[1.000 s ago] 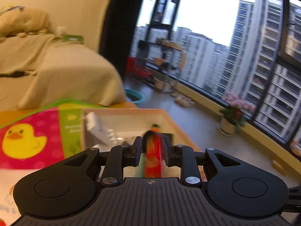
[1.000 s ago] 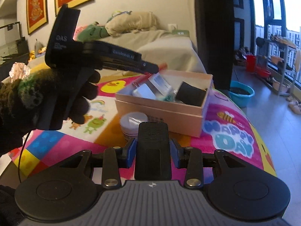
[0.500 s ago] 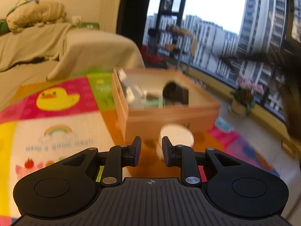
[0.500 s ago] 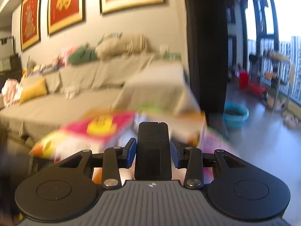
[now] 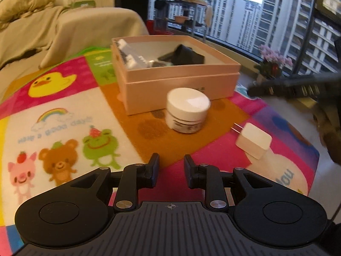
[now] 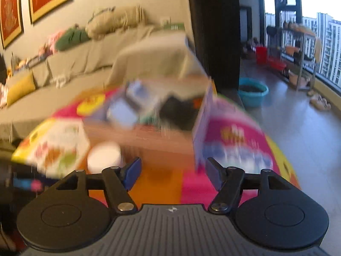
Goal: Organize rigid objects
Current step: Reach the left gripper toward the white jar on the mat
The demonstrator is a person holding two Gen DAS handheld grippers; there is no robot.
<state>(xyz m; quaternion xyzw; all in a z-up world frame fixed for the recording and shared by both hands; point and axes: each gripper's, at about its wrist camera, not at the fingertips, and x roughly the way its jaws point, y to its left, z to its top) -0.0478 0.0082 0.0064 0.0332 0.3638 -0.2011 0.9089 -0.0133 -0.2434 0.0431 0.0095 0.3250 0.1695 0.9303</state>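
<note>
A pink cardboard box (image 5: 177, 85) stands on the colourful mat and holds a black item (image 5: 183, 56) and pale packets. In front of it stand a white round jar (image 5: 187, 111) and, to the right, a white plug charger (image 5: 253, 140). My left gripper (image 5: 171, 166) hovers low over the mat short of the jar. Its jaws are narrow, just starting to open, with nothing between them. My right gripper (image 6: 172, 170) faces the blurred box (image 6: 149, 136) and jar (image 6: 104, 155). Its jaws are opening wide and empty. The left wrist view shows it as a dark blur (image 5: 281, 85) right of the box.
The cartoon play mat (image 5: 64, 115) covers the table. A sofa draped in beige cloth (image 5: 64, 27) lies behind it. Large windows, a metal shelf rack (image 6: 296, 49) and a teal basin (image 6: 253, 91) on the floor are to the right. A gloved hand (image 5: 332, 136) is at the right edge.
The left gripper held an orange-red item over the box, then pulled back and sank toward the mat, empty. The right gripper's jaws spread, and the black block is gone from them.
</note>
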